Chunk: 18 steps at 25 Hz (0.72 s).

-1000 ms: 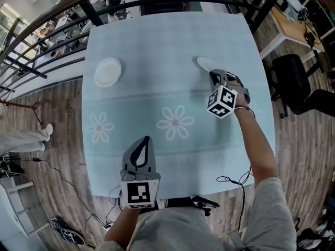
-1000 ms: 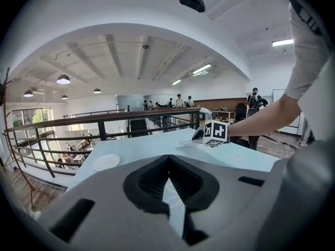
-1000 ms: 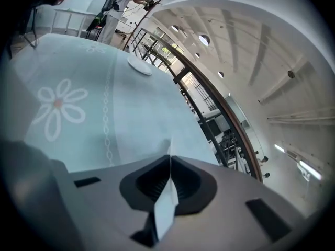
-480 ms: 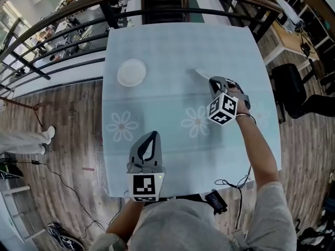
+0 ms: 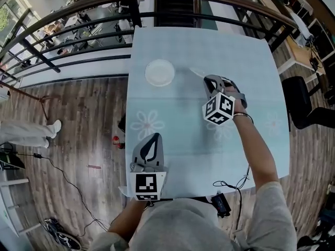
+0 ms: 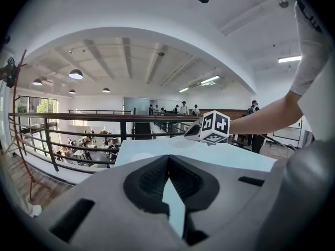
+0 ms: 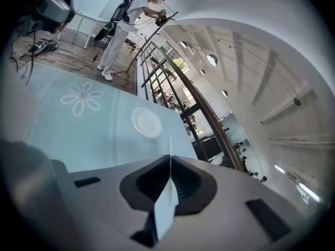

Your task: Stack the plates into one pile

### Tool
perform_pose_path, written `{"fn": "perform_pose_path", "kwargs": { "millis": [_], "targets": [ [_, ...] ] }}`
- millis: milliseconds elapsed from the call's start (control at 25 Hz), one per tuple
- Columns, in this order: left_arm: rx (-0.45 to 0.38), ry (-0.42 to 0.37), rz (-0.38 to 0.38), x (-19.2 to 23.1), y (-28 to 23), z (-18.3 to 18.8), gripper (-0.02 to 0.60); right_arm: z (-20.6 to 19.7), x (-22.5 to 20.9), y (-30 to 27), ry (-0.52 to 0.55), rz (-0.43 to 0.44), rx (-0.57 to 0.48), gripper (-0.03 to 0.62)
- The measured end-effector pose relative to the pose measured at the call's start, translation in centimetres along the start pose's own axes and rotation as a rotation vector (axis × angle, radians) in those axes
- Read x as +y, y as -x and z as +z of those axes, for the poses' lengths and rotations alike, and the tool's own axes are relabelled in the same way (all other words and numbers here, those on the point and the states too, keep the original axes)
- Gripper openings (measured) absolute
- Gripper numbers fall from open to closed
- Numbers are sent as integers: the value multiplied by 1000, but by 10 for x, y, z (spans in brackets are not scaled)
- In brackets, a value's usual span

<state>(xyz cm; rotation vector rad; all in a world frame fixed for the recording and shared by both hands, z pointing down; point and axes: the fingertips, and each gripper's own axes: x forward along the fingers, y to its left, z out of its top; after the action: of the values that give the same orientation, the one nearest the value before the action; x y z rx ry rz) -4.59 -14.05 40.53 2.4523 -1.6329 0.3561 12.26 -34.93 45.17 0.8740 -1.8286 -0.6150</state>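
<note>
Jaws of right gripper (image 5: pixel 208 81) pinch raised plate (image 7: pixel 164 212); other plate (image 5: pixel 159 72) lies apart.

tbl (image 5: pixel 183 145) pale-blue, flower print | on it: 1 white plate (image 5: pixel 159 72), flat, far-L

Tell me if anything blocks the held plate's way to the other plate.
Nothing visible does: only bare tablecloth lies between the held plate, pinched in the right gripper, and the resting plate.

right claw (image 5: pixel 207 81) clamped on a plate (image 5: pixel 196 71), arm outstretched; left claw (image 5: pixel 151 139) closed, near the torso.
</note>
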Motion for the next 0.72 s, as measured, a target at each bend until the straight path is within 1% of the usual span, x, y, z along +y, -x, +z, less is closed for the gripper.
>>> {"fn": "perform_pose_path", "kwargs": {
  "millis": [280, 400, 560, 720],
  "targets": [
    [23, 20, 33, 46, 21, -17, 16, 88, 8, -37, 14, -18, -90, 31],
    [43, 37, 60, 66, 28, -29, 16, 116, 20, -58, 46, -19, -115, 31],
    [68, 53, 93, 92, 39, -44, 16, 142, 46, -86, 95, -2, -117, 31],
    [88, 69, 121, 111, 47, -55, 15, 150, 70, -108, 168, -4, -97, 31]
  ]
}}
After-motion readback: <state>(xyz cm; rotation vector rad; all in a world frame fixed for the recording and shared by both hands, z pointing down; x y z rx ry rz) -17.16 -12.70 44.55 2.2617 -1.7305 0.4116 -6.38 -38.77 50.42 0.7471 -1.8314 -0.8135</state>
